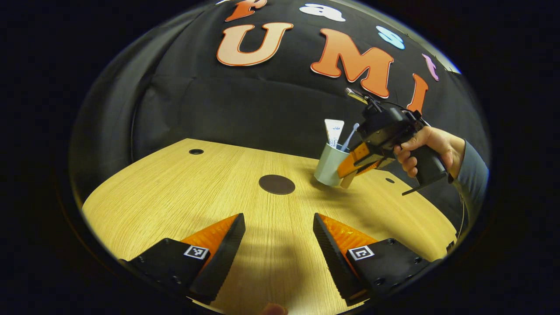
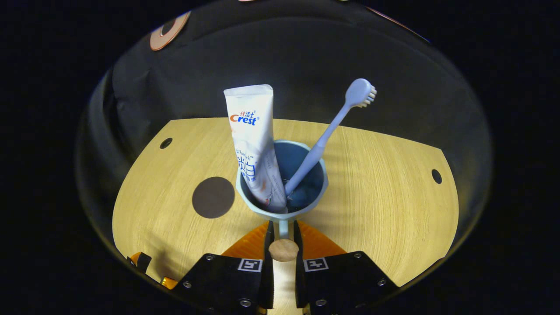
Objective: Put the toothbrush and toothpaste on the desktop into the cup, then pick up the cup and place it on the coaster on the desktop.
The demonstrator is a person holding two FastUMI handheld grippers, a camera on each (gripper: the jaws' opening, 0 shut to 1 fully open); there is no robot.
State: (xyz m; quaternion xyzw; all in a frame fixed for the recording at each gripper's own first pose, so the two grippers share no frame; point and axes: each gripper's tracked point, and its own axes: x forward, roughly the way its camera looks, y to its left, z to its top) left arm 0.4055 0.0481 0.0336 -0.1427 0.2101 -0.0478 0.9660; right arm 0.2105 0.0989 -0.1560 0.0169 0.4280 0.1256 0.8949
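Pale-blue cup (image 2: 280, 183) already holds toothpaste (image 2: 256, 144) and toothbrush (image 2: 323, 140); your right gripper (image 2: 283, 238) is clamped on its handle, left gripper (image 1: 278, 238) spread, idle. Remaining: carry cup onto coaster (image 2: 213, 197) just beside it.

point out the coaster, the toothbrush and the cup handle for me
coaster (image 2: 213, 197), right gripper view, middle of the dark round disc on the desktop
toothbrush (image 2: 359, 93), right gripper view, on its head above the cup
cup handle (image 2: 283, 250), right gripper view, its round wooden end between the right tool's fingers
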